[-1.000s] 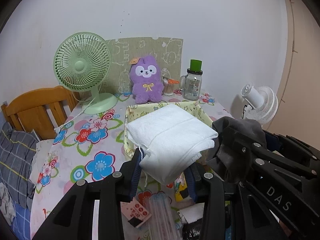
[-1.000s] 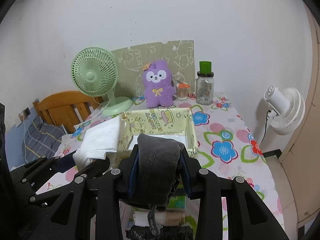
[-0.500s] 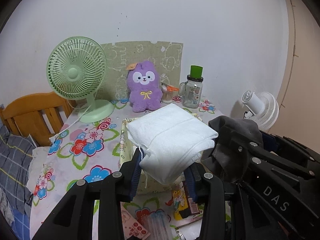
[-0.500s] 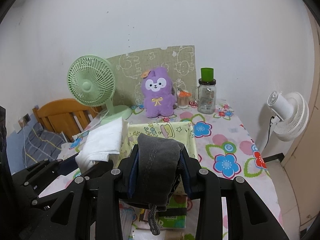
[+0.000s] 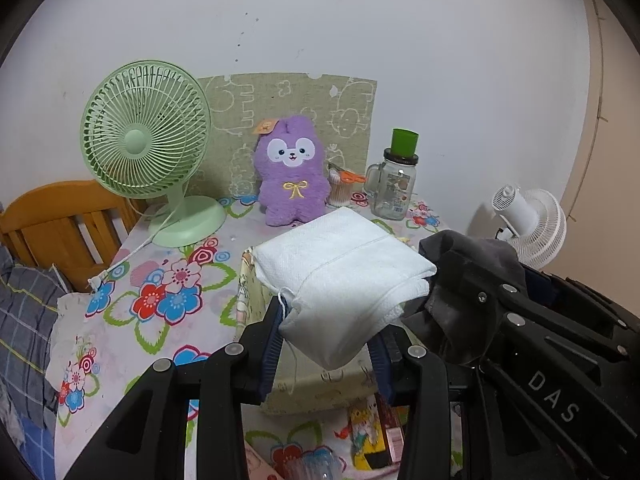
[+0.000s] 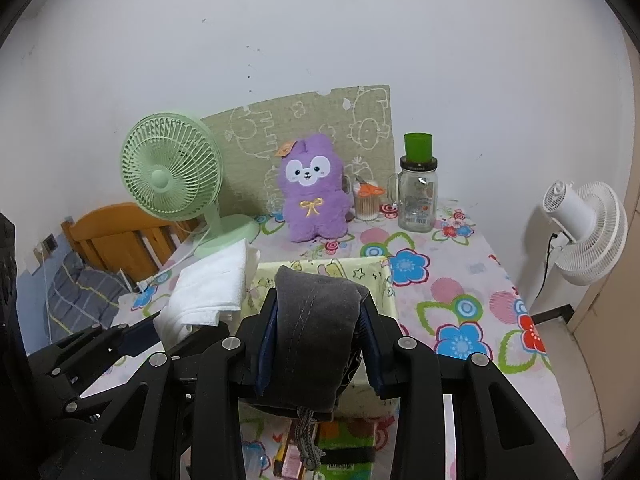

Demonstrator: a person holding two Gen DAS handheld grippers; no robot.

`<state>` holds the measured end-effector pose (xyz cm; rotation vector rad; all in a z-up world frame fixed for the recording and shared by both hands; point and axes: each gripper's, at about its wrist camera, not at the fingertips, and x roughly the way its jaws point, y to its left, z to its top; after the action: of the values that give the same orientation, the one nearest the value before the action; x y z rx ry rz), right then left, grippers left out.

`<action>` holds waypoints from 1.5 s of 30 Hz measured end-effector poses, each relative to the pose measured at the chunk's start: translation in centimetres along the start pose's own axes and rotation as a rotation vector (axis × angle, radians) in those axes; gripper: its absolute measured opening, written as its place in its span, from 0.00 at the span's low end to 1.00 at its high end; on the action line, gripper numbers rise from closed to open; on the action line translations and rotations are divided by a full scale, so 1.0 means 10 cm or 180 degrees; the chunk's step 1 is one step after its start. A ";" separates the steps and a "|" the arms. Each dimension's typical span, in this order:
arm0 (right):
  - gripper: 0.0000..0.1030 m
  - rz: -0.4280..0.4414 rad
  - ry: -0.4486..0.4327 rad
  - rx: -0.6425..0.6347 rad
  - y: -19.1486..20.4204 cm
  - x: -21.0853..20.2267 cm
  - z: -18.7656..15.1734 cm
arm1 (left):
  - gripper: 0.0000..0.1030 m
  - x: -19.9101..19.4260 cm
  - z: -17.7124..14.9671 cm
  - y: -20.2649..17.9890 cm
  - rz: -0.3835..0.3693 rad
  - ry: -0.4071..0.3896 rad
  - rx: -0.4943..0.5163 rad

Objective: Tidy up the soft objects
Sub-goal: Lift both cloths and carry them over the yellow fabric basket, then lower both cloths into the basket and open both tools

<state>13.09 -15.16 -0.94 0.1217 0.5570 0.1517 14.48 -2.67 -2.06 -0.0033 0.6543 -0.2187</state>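
My left gripper (image 5: 328,332) is shut on a folded white towel (image 5: 344,276), held in the air over the near left corner of a yellow fabric basket (image 5: 248,296). Beside it my right gripper (image 6: 316,320) is shut on a folded dark grey garment (image 6: 314,320) with a drawstring hanging below. The grey garment (image 5: 472,248) also shows at the right of the left wrist view, and the white towel (image 6: 212,284) at the left of the right wrist view. The basket (image 6: 384,276) lies under both bundles, its inside mostly hidden. A purple plush toy (image 5: 292,172) sits upright behind it.
A green desk fan (image 5: 148,140) stands at the back left of the flowered table (image 6: 460,280), a glass jar with a green cap (image 5: 394,180) at the back right. A white fan (image 6: 580,232) stands off the table's right side. A wooden bed frame (image 5: 52,216) lies left. Small packets (image 6: 344,452) lie near.
Both grippers have drawn back from the table with their bundles still held. The basket, plush toy and fans look smaller and farther away, and more of the basket's near wall shows.
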 end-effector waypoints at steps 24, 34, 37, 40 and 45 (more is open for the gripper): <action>0.39 -0.0161 0.0217 0.0226 -0.21 0.67 0.08 | 0.40 0.65 0.12 0.03 0.0181 0.0290 -0.0024; 0.39 -0.0218 0.0356 0.0234 -0.24 0.88 0.02 | 0.57 0.84 0.08 0.05 0.0228 0.0408 -0.0024; 0.41 -0.0230 0.0339 0.0188 -0.22 0.89 0.02 | 0.66 0.85 0.07 0.04 0.0242 0.0407 -0.0004; 0.67 -0.0282 0.0282 0.0141 -0.20 0.86 0.03 | 0.76 0.83 0.07 0.04 0.0255 0.0382 0.0003; 0.85 -0.0362 0.0141 0.0049 -0.17 0.77 0.05 | 0.82 0.82 0.08 0.07 0.0287 0.0376 -0.0033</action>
<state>20.03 -15.52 -4.74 0.1013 0.6080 0.0395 21.43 -3.70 -6.45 0.0292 0.7715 -0.1292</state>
